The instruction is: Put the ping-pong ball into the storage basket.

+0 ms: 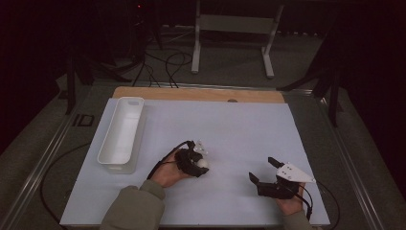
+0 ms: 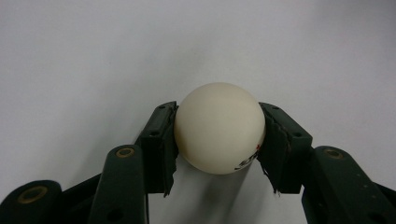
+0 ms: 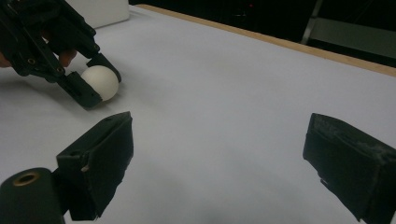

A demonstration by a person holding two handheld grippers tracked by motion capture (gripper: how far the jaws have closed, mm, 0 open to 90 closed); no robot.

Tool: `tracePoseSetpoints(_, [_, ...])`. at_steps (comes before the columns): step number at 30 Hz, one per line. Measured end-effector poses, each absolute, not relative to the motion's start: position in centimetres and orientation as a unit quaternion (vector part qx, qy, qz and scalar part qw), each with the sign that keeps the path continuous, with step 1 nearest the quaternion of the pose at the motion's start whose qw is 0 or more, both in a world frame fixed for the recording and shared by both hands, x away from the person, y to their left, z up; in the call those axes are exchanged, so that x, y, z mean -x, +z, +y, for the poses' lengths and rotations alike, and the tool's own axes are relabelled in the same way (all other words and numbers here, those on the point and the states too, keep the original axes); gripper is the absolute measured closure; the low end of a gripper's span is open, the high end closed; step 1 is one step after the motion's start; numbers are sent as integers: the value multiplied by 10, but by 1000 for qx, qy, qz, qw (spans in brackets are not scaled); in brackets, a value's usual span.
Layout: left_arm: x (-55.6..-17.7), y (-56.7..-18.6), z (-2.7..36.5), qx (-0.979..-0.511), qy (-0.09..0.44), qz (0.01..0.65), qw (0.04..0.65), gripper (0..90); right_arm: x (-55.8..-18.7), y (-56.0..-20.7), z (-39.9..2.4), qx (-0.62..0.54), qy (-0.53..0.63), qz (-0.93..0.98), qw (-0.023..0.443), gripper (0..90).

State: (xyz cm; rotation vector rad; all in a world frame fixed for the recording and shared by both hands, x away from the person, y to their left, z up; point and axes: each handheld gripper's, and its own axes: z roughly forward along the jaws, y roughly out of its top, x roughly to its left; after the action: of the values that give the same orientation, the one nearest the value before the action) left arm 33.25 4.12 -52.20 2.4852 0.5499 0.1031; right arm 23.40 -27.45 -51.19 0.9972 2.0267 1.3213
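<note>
White bin off on the far left of the bench. Right of the bin, left tool clamped tight on a white ball, both pads squeezing its sides, down on the bench. Further right of the bin, right tool gaping wide, nothing in it.

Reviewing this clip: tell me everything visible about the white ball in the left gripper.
The white ball is a small, smooth, matte off-white sphere, plastic-looking, like a table-tennis ball. A bit of black and red print sits low on one side, too cut off to read. The left gripper is shut on it, one black padded jaw pressing each opposite side. The ball sits low at the white table surface, near its middle-left; whether it rests on the surface cannot be told. A soft shadow lies beneath it. Nothing else touches it.
</note>
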Motion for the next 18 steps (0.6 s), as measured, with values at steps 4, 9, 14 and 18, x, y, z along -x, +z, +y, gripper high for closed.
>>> tracePoseSetpoints(4, [-333, -520, 43, -932, 36, 208, 294, 513, -234, -512, -274, -368, 488, 748, 259, 83])
tracePoseSetpoints(9, [-333, -518, 45, -929, 34, 212, 300, 513, -234, -512, -274, -367, 488, 748, 259, 83])
tracePoseSetpoints(14, [-333, -516, 47, -927, 30, 219, 304, 513, -234, -512, -274, -368, 488, 748, 259, 83])
tracePoseSetpoints(18, [-334, -514, 49, -926, 31, 221, 305, 513, -234, -512, -274, -367, 488, 748, 259, 83])
